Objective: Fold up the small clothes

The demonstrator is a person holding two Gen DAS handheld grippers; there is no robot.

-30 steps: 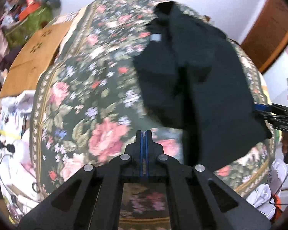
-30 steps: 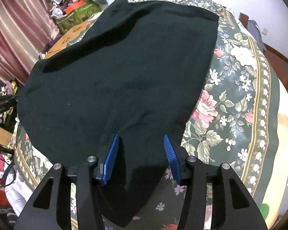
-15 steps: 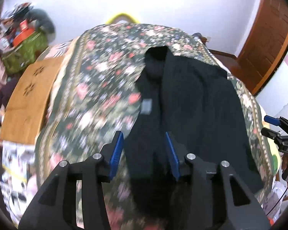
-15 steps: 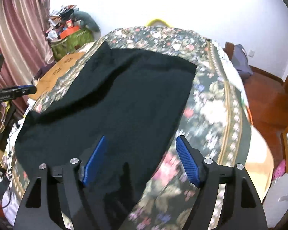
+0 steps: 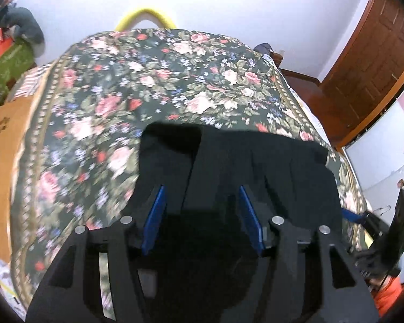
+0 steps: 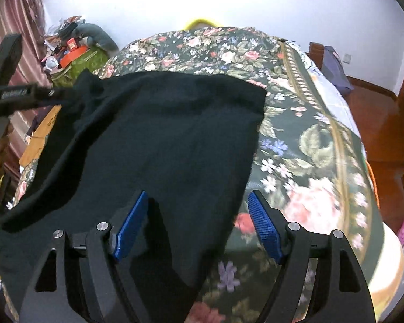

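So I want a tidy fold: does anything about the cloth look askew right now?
Yes. The black garment lies unevenly on the floral bedspread: its left side is bunched and wrinkled, with one corner rumpled up at far left. Both tools are open.

Black garment (image 6: 153, 145): near hem hidden behind right claw (image 6: 196, 223) body. Bedspread (image 5: 94, 140) pattern motion-blurred at left in the left wrist view.

My left gripper (image 5: 202, 212) hangs over the black garment (image 5: 256, 167), blue fingers (image 5: 155, 218) spread wide with nothing between them. Garment lies rumpled on the floral bedspread (image 5: 137, 86). I see a cardboard box (image 5: 2, 140) left of the bed and a wooden door (image 5: 374, 62) at right.
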